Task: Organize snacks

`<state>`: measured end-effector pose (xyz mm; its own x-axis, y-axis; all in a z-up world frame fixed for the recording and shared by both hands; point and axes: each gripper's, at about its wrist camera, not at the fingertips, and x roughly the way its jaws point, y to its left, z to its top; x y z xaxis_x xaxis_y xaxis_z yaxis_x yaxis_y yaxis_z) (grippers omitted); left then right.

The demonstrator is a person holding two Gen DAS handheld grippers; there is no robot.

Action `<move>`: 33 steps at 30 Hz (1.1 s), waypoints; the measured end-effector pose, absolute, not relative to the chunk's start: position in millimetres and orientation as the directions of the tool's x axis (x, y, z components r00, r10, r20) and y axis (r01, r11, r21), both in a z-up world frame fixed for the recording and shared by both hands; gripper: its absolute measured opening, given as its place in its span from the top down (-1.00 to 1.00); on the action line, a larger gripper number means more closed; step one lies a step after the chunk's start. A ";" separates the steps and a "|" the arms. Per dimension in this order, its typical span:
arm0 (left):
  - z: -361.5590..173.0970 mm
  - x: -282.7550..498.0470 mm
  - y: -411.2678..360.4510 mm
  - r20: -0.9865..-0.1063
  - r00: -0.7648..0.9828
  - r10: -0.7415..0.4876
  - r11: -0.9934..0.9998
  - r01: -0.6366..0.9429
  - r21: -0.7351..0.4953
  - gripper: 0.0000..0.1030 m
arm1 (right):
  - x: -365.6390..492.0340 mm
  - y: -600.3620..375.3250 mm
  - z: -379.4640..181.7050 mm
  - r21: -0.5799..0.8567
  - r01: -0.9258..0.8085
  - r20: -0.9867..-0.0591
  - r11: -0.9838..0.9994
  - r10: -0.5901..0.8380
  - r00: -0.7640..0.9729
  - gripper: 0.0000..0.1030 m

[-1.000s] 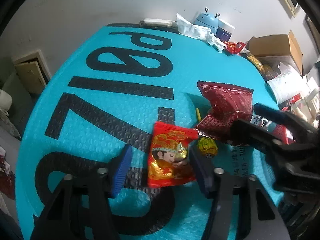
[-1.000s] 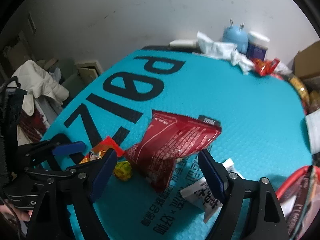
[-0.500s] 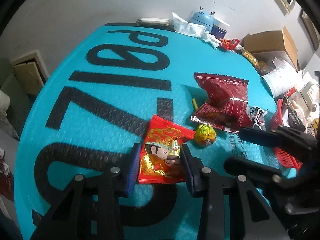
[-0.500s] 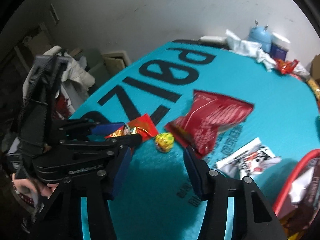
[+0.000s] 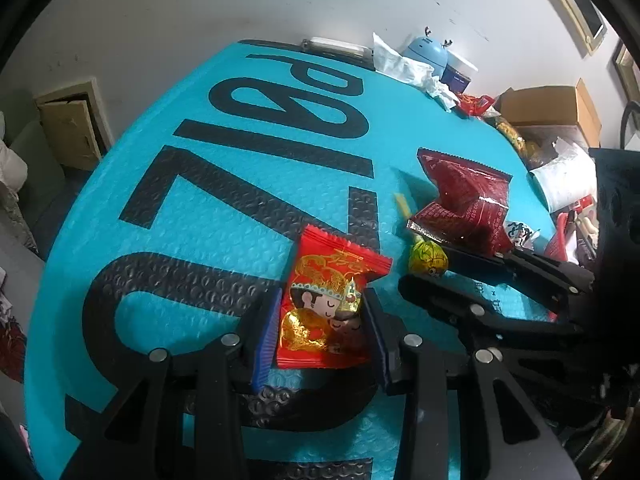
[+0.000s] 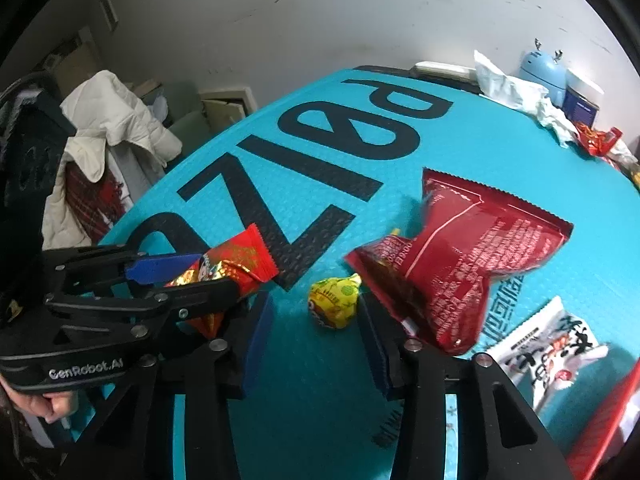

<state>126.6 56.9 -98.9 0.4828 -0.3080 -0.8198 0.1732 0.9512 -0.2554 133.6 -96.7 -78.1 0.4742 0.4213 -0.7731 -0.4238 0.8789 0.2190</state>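
Observation:
A red and gold snack packet [image 5: 332, 280] lies on the teal mat [image 5: 200, 220], and my left gripper [image 5: 320, 300] is shut on it, a blue pad pressing each side. The right wrist view shows that same packet [image 6: 240, 260] in the left gripper [image 6: 216, 274]. A small yellow wrapped candy [image 6: 334, 304] sits between the fingers of my right gripper [image 6: 314, 308], whose jaws are closing; the left pad still stands clear of it. A dark red bag [image 6: 472, 256] lies just right of the candy, its lower corner against the right finger.
A white printed packet [image 6: 548, 348] and a red basket [image 6: 608, 420] lie at the lower right. A blue humidifier [image 6: 544, 72], crumpled tissue [image 6: 508, 88] and more snacks line the far edge. A cardboard box [image 5: 548, 108] stands beyond the mat.
My left gripper closed on the red and gold packet. My right gripper shifted left from around the dark red bag to the yellow candy, and its jaws narrowed.

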 end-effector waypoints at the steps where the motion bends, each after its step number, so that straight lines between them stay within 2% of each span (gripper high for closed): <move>1: -99.0 126.5 57.6 -0.819 0.483 -0.311 0.950 0.171 -0.260 0.25 | 134.9 -96.0 -79.0 0.214 -0.421 -0.775 0.882 0.415 0.476 0.22; 2: -99.1 126.4 58.0 -0.818 0.483 -0.312 0.950 0.169 -0.263 0.25 | 136.1 -95.0 -79.7 0.212 -0.418 -0.775 0.883 0.413 0.479 0.25; 4: -99.0 125.7 58.1 -0.817 0.486 -0.311 0.951 0.163 -0.264 0.25 | 137.9 -93.4 -81.5 0.194 -0.413 -0.775 0.890 0.397 0.491 0.50; 8: -99.4 123.4 60.4 -0.814 0.489 -0.312 0.950 0.144 -0.277 0.25 | 131.3 -88.0 -80.7 0.145 -0.448 -0.771 0.882 0.385 0.508 0.51; 21: -97.3 91.0 49.3 -0.842 0.452 -0.295 0.955 0.171 -0.242 0.25 | 99.1 -96.1 -77.7 0.205 -0.483 -0.795 0.851 0.432 0.425 0.50; 33: -99.3 82.3 28.6 -0.861 0.448 -0.240 0.955 0.267 -0.127 0.19 | 77.1 -101.5 -80.9 0.201 -0.521 -0.811 0.830 0.439 0.387 0.49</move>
<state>82.3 28.6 -99.3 0.4480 -0.2398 -0.8613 0.2668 0.9553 -0.1272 77.1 -101.5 -80.9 0.3865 0.4394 -0.8109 -0.5207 0.8297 0.2014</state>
